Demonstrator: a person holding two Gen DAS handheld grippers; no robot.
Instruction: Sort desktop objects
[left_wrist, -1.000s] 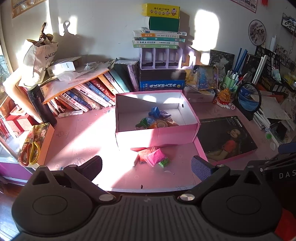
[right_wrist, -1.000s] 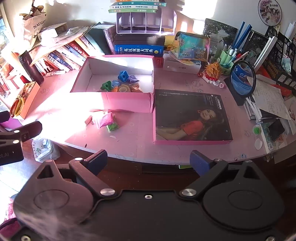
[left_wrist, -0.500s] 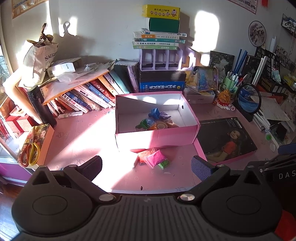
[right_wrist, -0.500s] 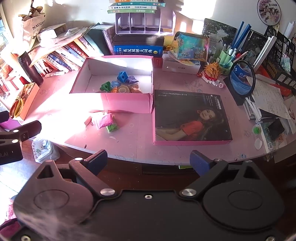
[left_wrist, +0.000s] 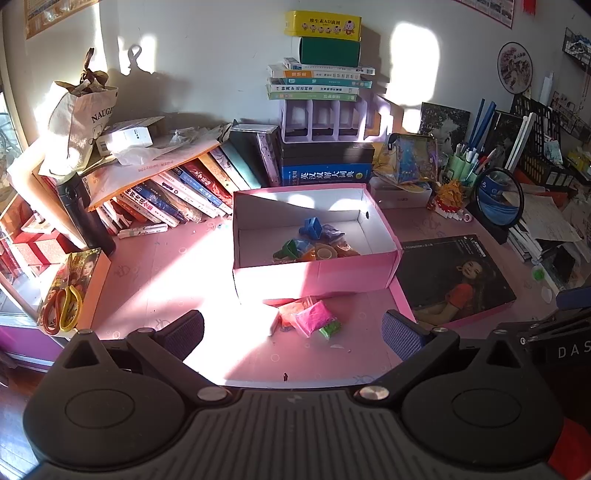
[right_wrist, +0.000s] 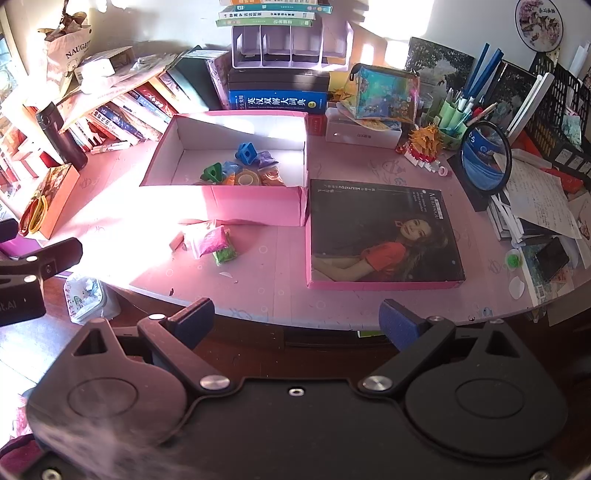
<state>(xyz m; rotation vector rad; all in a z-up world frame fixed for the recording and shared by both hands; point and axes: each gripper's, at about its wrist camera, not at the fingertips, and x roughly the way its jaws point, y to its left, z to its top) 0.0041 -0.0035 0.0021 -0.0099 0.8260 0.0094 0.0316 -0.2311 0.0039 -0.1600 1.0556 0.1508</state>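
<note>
An open pink box (left_wrist: 314, 273) (right_wrist: 258, 203) stands mid-desk and holds several small items: a blue piece (left_wrist: 312, 226), a green piece (left_wrist: 286, 251) and a tape roll (left_wrist: 325, 253). In front of it lie small bags, magenta (left_wrist: 313, 317) (right_wrist: 208, 240), orange (left_wrist: 290, 312) and green (left_wrist: 330, 328) (right_wrist: 225, 254). The box lid (left_wrist: 454, 277) (right_wrist: 380, 236), printed with a woman's portrait, lies to the right. My left gripper (left_wrist: 291, 330) is open and empty, just short of the bags. My right gripper (right_wrist: 295, 317) is open and empty over the desk's front edge.
Leaning books (left_wrist: 177, 195), a black flask (left_wrist: 83, 214) and a box with scissors (left_wrist: 62, 299) are on the left. Stacked books and an organizer (left_wrist: 321, 122) stand behind the box. A pen cup (right_wrist: 454, 118), round mirror (right_wrist: 485, 157) and papers (right_wrist: 539, 199) crowd the right.
The left gripper view has shifted very slightly; the bags and box sit a touch lower and nearer. Both grippers stay open and empty. Nothing on the desk has moved.
</note>
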